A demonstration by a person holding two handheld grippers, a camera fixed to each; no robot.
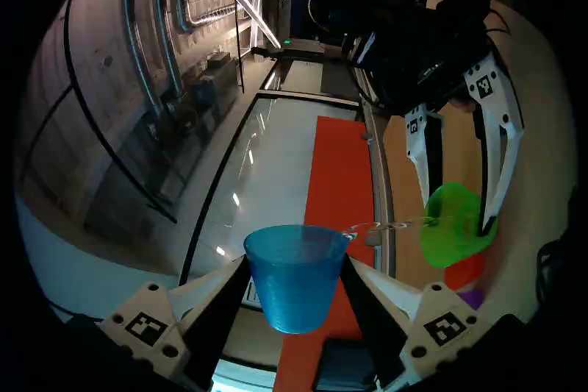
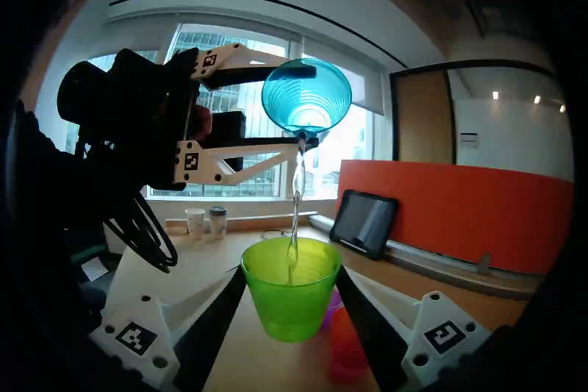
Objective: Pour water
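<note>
Mid-pour. Thin water stream [image 2: 295,193] off lip of tipped blue cup [image 2: 306,101], straight down into mouth of green cup [image 2: 292,304] right below. Cups apart, water alone btwn them.

Blue cup up high, on its side, mouth twd right gripper's cam. Pinched btwn both fingers of L gripper [image 1: 298,263], closed tight on cup's sides. In left gripper view: cup dead centre btwn white fingers, water leaving rim at right & arcing over to green cup.

Green cup upright, lower down, held above table [image 2: 235,362]. Clamped by R gripper [image 2: 292,274], one finger on each side, both pressing. Same gripper farther off in left gripper view, top right: white fingers w/ black-and-white marker tags, green cup at the tips.

Just behind & under green cup: orange cup [image 2: 345,344] & purple cup [image 2: 328,309], close together. Stacked or side by side, can't tell.

Farther out in right gripper view: dark tablet [image 2: 364,221] propped on table, orange partition [image 2: 456,208] behind it, 2 small paper cups [image 2: 195,221] on sill under big window [image 2: 220,98]. In left gripper view: metal pipes [image 1: 158,46] along a pale surface.
</note>
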